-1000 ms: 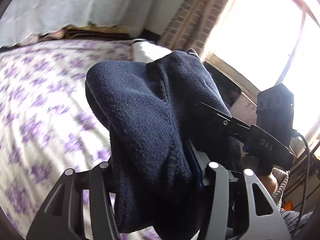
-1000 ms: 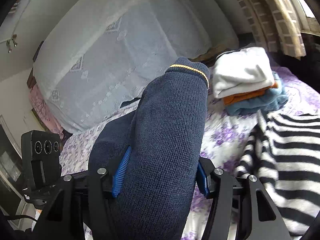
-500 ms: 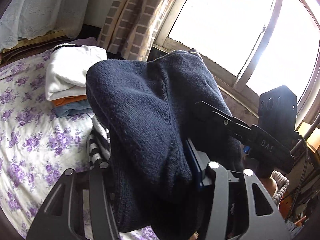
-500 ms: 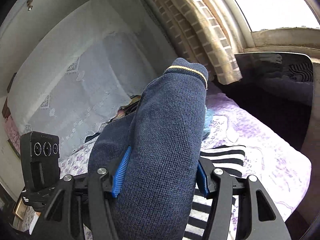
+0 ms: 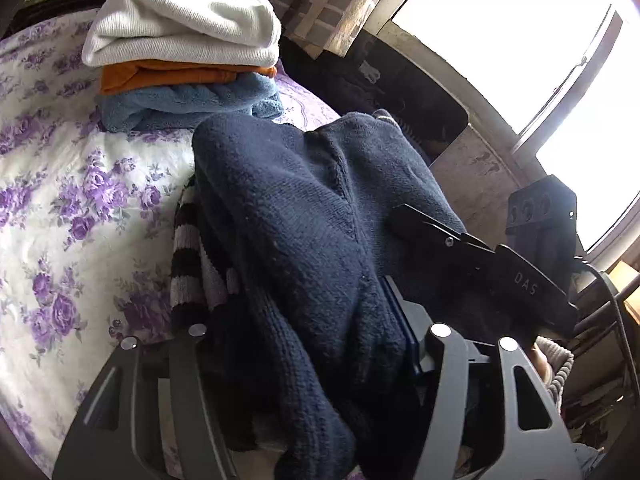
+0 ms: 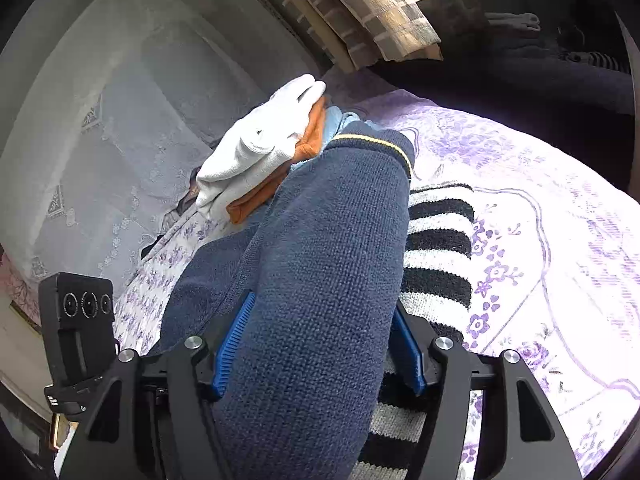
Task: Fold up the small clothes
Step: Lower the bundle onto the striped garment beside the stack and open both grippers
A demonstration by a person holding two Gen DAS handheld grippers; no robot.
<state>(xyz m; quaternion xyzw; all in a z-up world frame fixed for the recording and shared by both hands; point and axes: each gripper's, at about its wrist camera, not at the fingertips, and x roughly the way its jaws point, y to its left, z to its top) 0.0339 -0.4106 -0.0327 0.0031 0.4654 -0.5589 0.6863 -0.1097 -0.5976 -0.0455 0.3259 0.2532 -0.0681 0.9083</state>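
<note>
A folded navy knit sweater point(image 5: 304, 240) is held between both grippers above the bed. My left gripper point(image 5: 312, 344) is shut on one side of it. My right gripper point(image 6: 316, 340) is shut on the other side point(image 6: 320, 280), where a cuff with a thin yellow stripe points forward. A black and white striped garment point(image 6: 436, 252) lies on the bed right under the sweater; it also shows in the left wrist view point(image 5: 188, 256). The right gripper's body point(image 5: 532, 264) shows past the sweater in the left wrist view.
A stack of folded clothes, white on orange on light blue point(image 5: 188, 52), sits on the floral bedsheet point(image 5: 60, 208) just beyond the sweater; it also shows in the right wrist view point(image 6: 264, 148). A window and checked curtain point(image 5: 328, 4) lie behind the bed edge.
Both grippers have swung with the sweater toward the window end of the bed and come down over the striped garment. The folded stack is now close ahead.
</note>
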